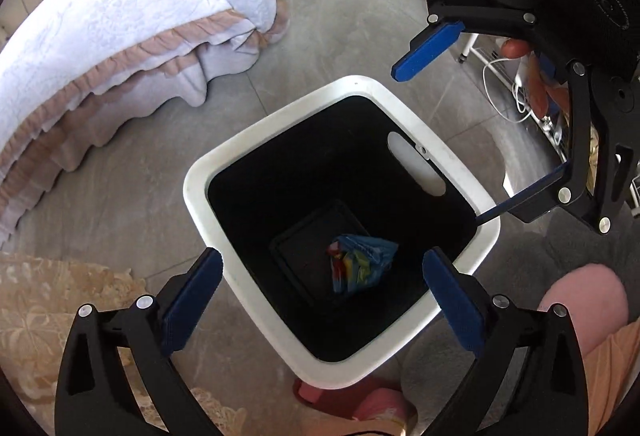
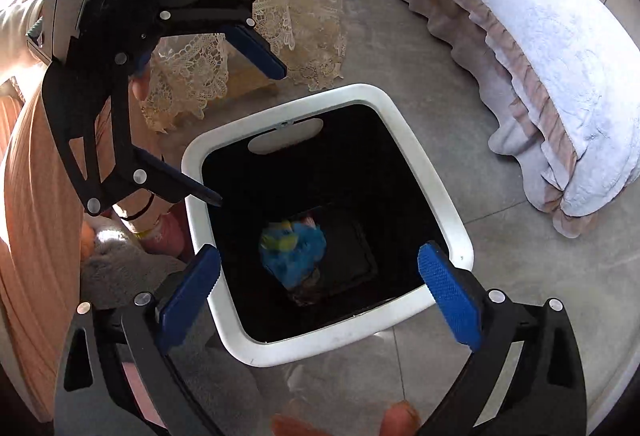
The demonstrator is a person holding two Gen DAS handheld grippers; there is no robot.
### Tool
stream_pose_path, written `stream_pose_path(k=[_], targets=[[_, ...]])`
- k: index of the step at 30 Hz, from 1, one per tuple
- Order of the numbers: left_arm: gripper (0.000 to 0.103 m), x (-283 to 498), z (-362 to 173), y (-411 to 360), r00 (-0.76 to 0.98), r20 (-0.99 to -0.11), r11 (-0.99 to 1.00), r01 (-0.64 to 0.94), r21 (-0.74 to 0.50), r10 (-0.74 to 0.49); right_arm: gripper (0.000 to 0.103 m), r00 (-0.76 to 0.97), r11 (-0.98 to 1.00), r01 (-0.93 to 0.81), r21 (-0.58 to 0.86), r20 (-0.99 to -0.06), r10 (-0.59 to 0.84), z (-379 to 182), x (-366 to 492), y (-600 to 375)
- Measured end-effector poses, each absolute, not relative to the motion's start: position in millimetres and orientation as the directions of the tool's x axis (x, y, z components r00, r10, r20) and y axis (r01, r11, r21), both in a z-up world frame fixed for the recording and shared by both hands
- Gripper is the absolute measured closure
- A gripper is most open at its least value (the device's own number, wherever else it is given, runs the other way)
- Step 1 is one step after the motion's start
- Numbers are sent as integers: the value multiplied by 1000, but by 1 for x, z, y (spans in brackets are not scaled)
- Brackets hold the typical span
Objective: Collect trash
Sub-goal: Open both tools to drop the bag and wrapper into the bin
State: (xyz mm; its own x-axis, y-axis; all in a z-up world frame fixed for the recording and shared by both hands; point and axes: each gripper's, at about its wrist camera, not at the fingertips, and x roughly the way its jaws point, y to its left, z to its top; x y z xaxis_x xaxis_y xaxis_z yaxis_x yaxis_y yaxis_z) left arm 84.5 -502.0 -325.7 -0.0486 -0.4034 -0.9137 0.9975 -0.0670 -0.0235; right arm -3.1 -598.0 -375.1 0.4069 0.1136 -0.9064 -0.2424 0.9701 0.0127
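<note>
Trash, a crumpled blue wrapper (image 1: 362,262), lies at the bottom of the white bin (image 1: 256,156) beneath the left gripper (image 1: 322,278) and right gripper (image 2: 318,276), both jaws released and empty, so the drop looks done and next comes fetching more litter.

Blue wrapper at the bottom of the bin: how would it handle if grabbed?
The crumpled blue wrapper looks like thin film: probably floppy, very light and apt to crush. Its glossy surface may be slippery. It sits deep in the white bin, so reach looks awkward.
</note>
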Motion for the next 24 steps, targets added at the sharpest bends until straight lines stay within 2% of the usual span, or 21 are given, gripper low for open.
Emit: stream_pose_path(k=[10,24], targets=[[5,79,-297,-496,-28,-895,-76,997,7,-445,4,437,962,-272,-25,-894,100,-349,-7,-587],[5,57,-216,-452,71,-816,-43,992,116,-573,4,585,940,-317,-125,-806,90,-263,-25,-553]])
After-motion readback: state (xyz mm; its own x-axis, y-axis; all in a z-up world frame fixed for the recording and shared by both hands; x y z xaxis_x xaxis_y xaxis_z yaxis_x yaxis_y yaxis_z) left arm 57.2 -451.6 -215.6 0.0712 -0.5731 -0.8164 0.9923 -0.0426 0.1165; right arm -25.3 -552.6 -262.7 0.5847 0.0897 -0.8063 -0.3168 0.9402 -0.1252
